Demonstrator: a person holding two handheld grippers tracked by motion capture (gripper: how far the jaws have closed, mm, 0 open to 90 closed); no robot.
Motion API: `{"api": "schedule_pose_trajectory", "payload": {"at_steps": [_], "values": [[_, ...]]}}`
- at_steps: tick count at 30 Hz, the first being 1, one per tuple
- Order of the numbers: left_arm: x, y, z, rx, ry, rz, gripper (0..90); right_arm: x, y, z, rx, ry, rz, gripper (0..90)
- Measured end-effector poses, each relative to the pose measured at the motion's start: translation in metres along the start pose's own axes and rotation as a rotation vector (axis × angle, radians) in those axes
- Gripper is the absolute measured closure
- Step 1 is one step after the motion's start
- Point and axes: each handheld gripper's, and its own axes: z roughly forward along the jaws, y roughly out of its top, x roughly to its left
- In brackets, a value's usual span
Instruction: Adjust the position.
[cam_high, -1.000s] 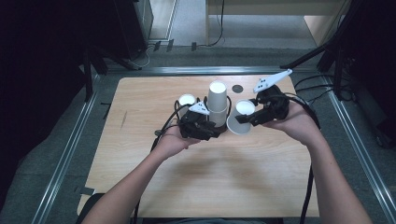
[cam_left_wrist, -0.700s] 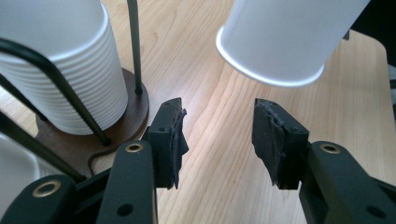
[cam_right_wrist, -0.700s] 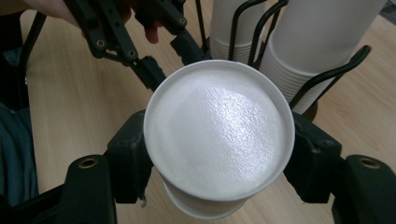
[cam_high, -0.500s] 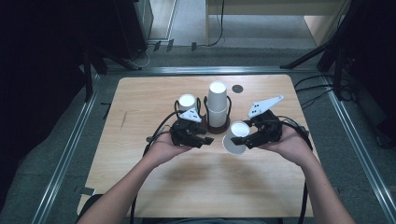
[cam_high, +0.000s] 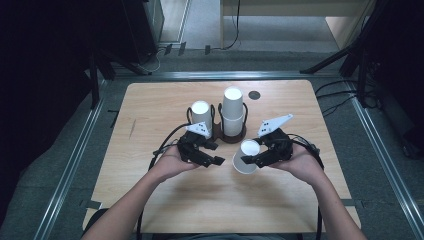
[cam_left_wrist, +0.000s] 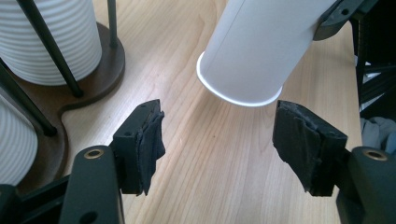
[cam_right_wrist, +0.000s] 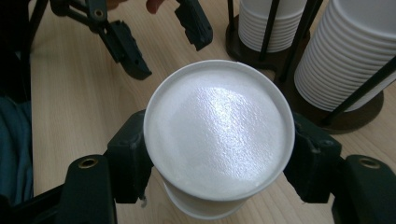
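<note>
The right tongs are pinching a white paper cup upside down just above the table, its long axis tilting toward the left tongs. Those (jaws just widened, nothing between them) are sitting spread just beside its rim. The cup rack is standing behind.
</note>
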Motion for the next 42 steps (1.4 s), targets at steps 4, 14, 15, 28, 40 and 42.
{"api": "schedule_pose_trajectory", "payload": {"at_steps": [4,14,15,28,40,42], "values": [[0.001,-0.005,0.001,-0.001,-0.008,0.028,30.9,0.001,-0.002,0.01,-0.008,0.003,0.009,32.9],[0.006,-0.011,0.003,0.003,-0.027,0.053,13.3,0.0,0.003,0.031,-0.022,0.04,0.0,33.0],[0.006,-0.011,0.003,0.003,-0.027,0.053,13.0,0.0,0.004,0.033,-0.028,0.053,0.005,32.9],[0.003,-0.013,0.009,-0.016,-0.029,0.093,10.7,0.005,0.019,0.045,-0.071,0.1,-0.002,33.0],[-0.005,-0.01,0.018,-0.029,-0.018,0.13,10.2,0.011,0.029,0.042,-0.118,0.156,0.03,33.2],[-0.007,-0.012,0.018,-0.059,-0.01,0.149,13.3,0.011,0.029,0.041,-0.135,0.174,0.041,33.2]]}}
